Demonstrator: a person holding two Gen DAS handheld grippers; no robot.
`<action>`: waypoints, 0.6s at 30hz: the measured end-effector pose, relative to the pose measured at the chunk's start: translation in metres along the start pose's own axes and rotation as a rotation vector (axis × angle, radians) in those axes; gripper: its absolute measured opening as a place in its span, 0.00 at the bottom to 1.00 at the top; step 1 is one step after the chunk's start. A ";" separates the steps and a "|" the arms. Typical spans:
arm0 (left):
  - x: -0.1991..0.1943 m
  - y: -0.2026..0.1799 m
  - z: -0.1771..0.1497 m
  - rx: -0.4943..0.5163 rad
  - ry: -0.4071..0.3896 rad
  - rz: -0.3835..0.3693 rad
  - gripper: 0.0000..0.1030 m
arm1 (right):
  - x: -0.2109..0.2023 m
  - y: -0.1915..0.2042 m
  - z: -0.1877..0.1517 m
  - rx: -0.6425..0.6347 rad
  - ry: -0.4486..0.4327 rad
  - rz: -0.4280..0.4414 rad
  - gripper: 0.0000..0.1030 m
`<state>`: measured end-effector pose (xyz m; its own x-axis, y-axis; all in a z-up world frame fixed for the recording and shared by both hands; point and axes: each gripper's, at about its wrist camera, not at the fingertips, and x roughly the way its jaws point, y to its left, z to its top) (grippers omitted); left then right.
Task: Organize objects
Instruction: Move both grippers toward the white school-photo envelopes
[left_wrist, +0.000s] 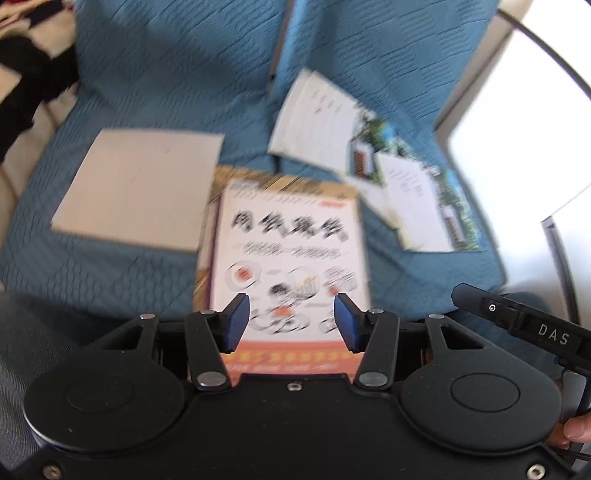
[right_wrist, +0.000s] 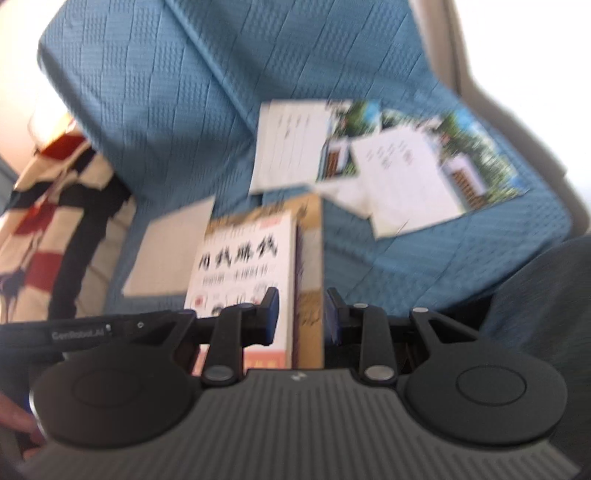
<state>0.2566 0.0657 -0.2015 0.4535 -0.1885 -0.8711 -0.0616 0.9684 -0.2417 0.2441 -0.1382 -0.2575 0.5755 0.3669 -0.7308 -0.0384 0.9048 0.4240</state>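
Observation:
A white book with black Chinese title (left_wrist: 288, 243) lies on top of a tan book (left_wrist: 280, 181) on the blue sofa cover. My left gripper (left_wrist: 291, 321) hovers over its lower half, blue pads apart with nothing between them. In the right wrist view the same white book (right_wrist: 243, 254) and tan book (right_wrist: 310, 236) lie under my right gripper (right_wrist: 301, 317), which is open a little and holds nothing. A grey-beige flat book (left_wrist: 136, 188) lies to the left. Two photo booklets (left_wrist: 317, 122) (left_wrist: 417, 206) lie overlapping at the right.
The quilted blue cover (left_wrist: 166, 74) spreads over the seat and backrest. A striped red, black and cream cloth (right_wrist: 55, 221) hangs at the far left. A dark trouser leg (right_wrist: 535, 288) sits at the right edge. Bright window light fills the right side.

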 end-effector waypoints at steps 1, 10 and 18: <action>-0.003 -0.006 0.001 0.009 -0.010 -0.009 0.47 | -0.007 -0.002 0.002 0.006 -0.019 -0.004 0.30; -0.019 -0.055 0.006 0.100 -0.071 -0.052 0.47 | -0.051 -0.016 0.009 0.010 -0.145 -0.052 0.30; -0.020 -0.079 0.012 0.129 -0.102 -0.068 0.47 | -0.063 -0.027 0.011 0.018 -0.192 -0.071 0.30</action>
<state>0.2625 -0.0052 -0.1597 0.5407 -0.2429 -0.8054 0.0838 0.9682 -0.2358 0.2180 -0.1878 -0.2169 0.7213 0.2527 -0.6449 0.0215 0.9225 0.3855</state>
